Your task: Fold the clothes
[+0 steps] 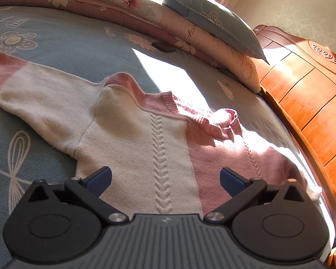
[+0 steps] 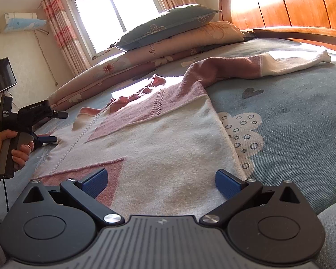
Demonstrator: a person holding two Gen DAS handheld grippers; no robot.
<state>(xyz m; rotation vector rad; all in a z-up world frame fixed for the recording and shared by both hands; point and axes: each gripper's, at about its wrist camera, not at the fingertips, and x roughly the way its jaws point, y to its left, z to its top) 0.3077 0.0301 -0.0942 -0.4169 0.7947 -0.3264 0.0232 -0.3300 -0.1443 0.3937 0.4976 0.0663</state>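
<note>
A pink and cream knitted sweater lies spread flat on the blue bedsheet, with its pink collar away from me and one sleeve stretched to the left. My left gripper is open and empty, just above the sweater's body. In the right wrist view the sweater lies lengthwise with the other sleeve stretched to the far right. My right gripper is open and empty over the sweater's hem. The left gripper shows there at the sweater's far left edge, held by a hand.
A folded floral quilt with a blue pillow on top lies along the far side of the bed. A wooden headboard stands on the right. A window, curtains and a TV are beyond the bed.
</note>
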